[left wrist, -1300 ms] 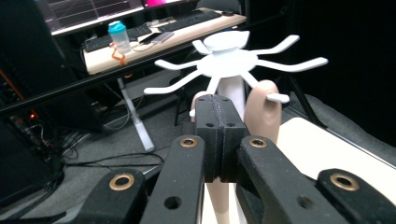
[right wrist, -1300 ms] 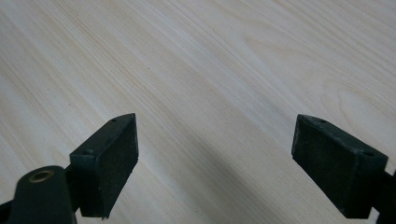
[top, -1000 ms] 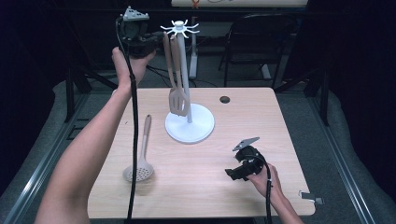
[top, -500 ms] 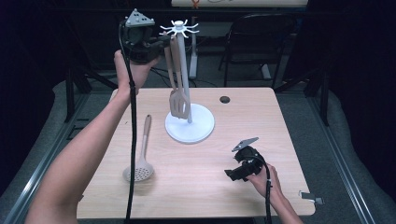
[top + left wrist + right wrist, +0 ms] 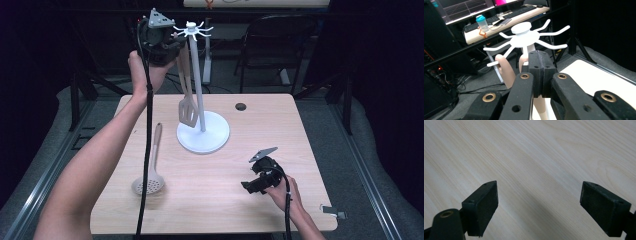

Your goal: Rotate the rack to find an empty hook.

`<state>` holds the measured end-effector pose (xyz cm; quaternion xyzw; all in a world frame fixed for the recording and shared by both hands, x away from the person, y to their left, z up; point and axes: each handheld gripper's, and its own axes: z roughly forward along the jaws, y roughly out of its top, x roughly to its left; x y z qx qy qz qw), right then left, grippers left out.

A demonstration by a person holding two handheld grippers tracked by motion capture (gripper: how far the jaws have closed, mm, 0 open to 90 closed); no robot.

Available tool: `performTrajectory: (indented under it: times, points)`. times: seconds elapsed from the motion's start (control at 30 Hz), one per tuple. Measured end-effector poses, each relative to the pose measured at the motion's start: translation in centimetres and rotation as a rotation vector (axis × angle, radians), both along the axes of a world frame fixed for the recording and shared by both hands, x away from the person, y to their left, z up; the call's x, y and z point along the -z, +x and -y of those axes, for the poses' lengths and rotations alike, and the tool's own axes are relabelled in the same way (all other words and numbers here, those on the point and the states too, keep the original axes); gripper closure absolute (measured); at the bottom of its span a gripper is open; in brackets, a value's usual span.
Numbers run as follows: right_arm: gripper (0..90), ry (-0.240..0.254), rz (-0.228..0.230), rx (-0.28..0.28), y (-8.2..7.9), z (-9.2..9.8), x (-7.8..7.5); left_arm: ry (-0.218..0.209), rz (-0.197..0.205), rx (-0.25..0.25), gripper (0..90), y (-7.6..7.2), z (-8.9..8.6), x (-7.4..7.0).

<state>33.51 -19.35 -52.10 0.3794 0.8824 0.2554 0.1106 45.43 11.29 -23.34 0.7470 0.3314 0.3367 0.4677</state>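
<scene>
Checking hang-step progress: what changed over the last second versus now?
Little. The left gripper, shut on the slotted spatula, shifted slightly up and right, bringing the handle closer under the hooks of the white rack; the spatula hangs beside the pole. No grasp or release. The right gripper stayed open, low over the table. The skimmer lies where it was.

left claw [image 5: 167,47]: raised high, jaws closed | right claw [image 5: 255,184]: low over table, jaws wide apart
</scene>
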Motion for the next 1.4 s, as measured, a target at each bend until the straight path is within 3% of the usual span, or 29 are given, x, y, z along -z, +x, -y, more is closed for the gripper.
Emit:
performTrajectory:
  times: [0.47, 0.63, 1.2, 1.3, 1.4]
  points:
    - [14.8, 0.013, 0.0, 0.006, -0.1, -0.1, 0.1, -0.02, -0.017, -0.049, 90.0, 1.1, -1.1, -0.1]
    - [14.8, -0.004, -0.004, -0.006, 0.0, -0.1, -0.1, -0.022, -0.02, -0.059, 90.0, 1.3, -1.4, 0.0]
    - [14.8, -0.003, -0.003, -0.008, -0.1, -0.1, -0.1, -0.042, -0.029, -0.045, 84.3, 0.6, -2.4, 0.2]
    - [14.9, -0.003, -0.002, -0.01, -0.1, -0.1, -0.1, -0.049, -0.044, -0.029, 80.4, 0.3, -2.7, 0.5]
    - [14.9, -0.003, -0.005, -0.005, -0.1, -0.1, -0.1, -0.046, -0.074, -0.026, 67.0, 0.0, -3.0, 1.0]
